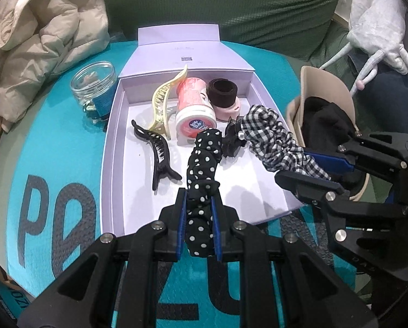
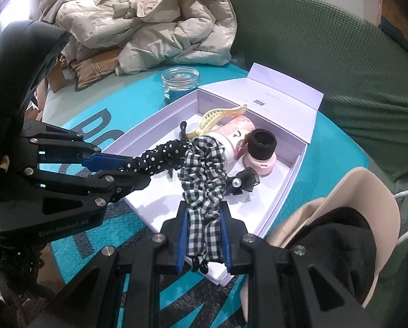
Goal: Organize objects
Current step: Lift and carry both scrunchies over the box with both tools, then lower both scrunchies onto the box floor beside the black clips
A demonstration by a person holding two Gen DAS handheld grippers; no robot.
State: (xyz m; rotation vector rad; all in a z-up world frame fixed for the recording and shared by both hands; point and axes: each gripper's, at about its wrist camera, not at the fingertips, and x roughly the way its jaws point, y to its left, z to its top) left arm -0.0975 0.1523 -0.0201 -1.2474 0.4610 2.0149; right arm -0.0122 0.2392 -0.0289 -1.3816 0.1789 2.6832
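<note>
The left gripper (image 1: 199, 218) squeezes a dotted scrunchie (image 1: 202, 169) and the right gripper (image 2: 204, 235) squeezes a checked scrunchie (image 2: 201, 175) over the purple box (image 1: 109, 147), which holds hair clips (image 1: 160, 150), a pink tub (image 1: 194, 106) and a black roll (image 1: 222, 93).

The polka-dot scrunchie (image 1: 202, 175) and the gingham scrunchie (image 2: 201, 175) are soft gathered cloth. The lavender box (image 1: 114, 147) is smooth matt card. The black claw clip (image 1: 160, 153) and cream claw clip (image 1: 164, 101) are glossy plastic. The jar (image 1: 93, 82) is clear glass. The teal mat (image 1: 53, 164) has a rough embossed texture.
</note>
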